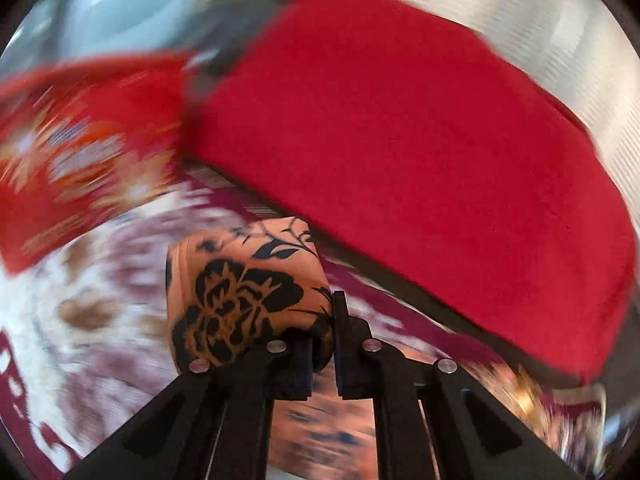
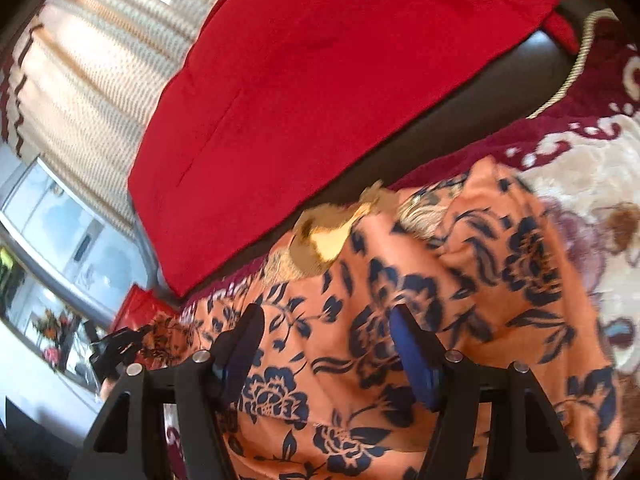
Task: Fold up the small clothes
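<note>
An orange garment with a dark blue flower print (image 2: 420, 320) lies spread on the patterned rug, with a gold trimmed part (image 2: 328, 236) near its far edge. My left gripper (image 1: 324, 344) is shut on a fold of this garment (image 1: 240, 292) and holds it lifted; the view is blurred by motion. My right gripper (image 2: 326, 344) is open, its jaws wide apart just above the garment, holding nothing. The left gripper also shows in the right wrist view (image 2: 116, 348) at the garment's left end.
A red cushioned seat (image 2: 320, 80) on a dark base (image 2: 500, 104) stands just behind the garment. The maroon and cream rug (image 2: 580, 168) extends right. A red patterned object (image 1: 72, 160) is at the left. Curtains (image 2: 92, 60) and a window are behind.
</note>
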`<state>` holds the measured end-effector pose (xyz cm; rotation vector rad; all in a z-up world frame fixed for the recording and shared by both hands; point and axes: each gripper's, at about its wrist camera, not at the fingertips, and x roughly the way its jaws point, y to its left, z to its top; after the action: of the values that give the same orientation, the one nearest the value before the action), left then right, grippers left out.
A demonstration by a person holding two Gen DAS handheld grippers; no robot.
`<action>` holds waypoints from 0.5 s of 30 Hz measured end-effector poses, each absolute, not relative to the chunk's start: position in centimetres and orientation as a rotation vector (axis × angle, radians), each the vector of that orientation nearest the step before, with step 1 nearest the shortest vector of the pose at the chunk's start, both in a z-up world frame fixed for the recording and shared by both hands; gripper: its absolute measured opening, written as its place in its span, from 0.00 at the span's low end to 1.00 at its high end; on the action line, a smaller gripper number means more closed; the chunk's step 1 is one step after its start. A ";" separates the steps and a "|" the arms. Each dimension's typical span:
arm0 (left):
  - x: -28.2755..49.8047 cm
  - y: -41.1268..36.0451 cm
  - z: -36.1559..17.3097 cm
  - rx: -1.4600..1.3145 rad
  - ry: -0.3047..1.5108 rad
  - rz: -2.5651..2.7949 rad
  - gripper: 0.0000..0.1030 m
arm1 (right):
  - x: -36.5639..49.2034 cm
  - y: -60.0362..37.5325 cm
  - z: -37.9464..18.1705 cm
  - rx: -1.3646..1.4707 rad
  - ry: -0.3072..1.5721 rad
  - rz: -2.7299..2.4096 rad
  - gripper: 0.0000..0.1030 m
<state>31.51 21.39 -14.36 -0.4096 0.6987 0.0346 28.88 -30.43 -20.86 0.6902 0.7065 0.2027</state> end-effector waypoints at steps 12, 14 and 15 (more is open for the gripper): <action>24.7 -8.8 -15.3 0.097 0.854 -0.531 0.10 | 26.2 -36.6 -19.8 0.772 0.635 0.117 0.66; 24.4 -10.6 -16.3 0.170 0.878 -0.535 0.25 | 26.1 -37.6 -19.7 0.791 0.633 0.119 0.66; 24.3 -10.6 -16.2 0.172 0.878 -0.542 0.38 | 26.1 -37.9 -19.6 0.792 0.635 0.121 0.66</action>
<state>24.31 -10.61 -16.21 0.1723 0.8781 -0.5420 26.12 -37.88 -19.57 0.7922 0.6354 0.1212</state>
